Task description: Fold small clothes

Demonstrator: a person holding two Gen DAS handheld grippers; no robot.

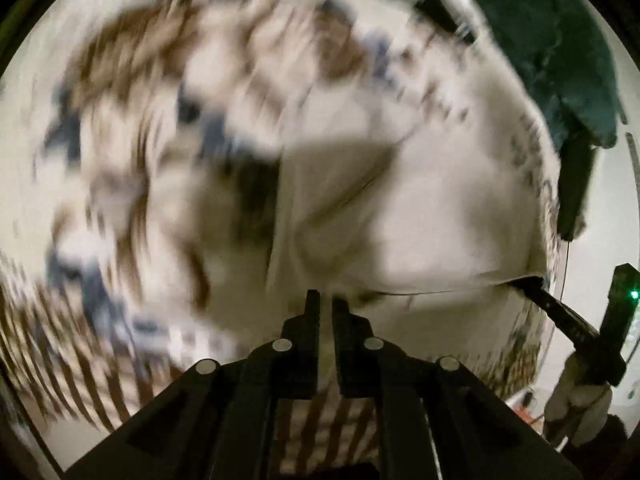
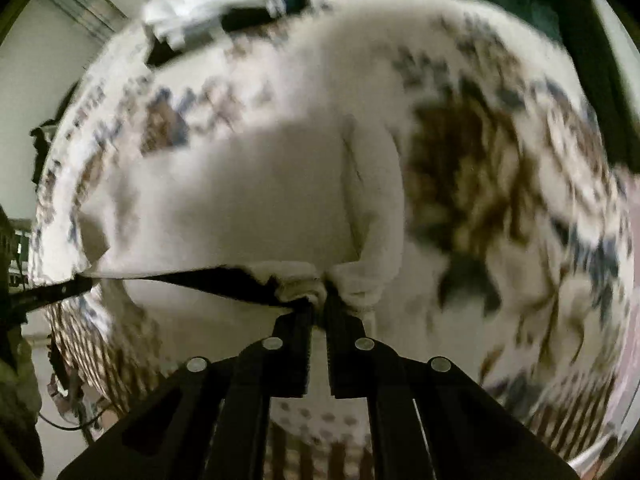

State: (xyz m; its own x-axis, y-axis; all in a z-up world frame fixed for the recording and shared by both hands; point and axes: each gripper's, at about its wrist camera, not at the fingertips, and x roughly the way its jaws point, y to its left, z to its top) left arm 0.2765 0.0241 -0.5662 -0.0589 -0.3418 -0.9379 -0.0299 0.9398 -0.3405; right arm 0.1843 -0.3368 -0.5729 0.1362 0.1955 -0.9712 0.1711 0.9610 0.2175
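Observation:
A small cream-white garment [image 1: 420, 216] hangs stretched over a patterned cloth surface [image 1: 120, 128]. My left gripper [image 1: 326, 300] is shut on its near edge. The other gripper's fingers [image 1: 556, 308] pinch the same edge at the right of the left wrist view. In the right wrist view the garment [image 2: 248, 192] fills the middle, and my right gripper [image 2: 319, 308] is shut on a bunched corner of it. The left gripper's finger [image 2: 60, 290] holds the edge at the far left. Both views are blurred by motion.
The brown, blue and white patterned cloth [image 2: 500, 184] covers the surface below. A dark green fabric [image 1: 560, 48] lies at the far right. A white and black object [image 2: 224, 4] sits at the far edge. A gloved hand [image 1: 576, 404] holds the other gripper.

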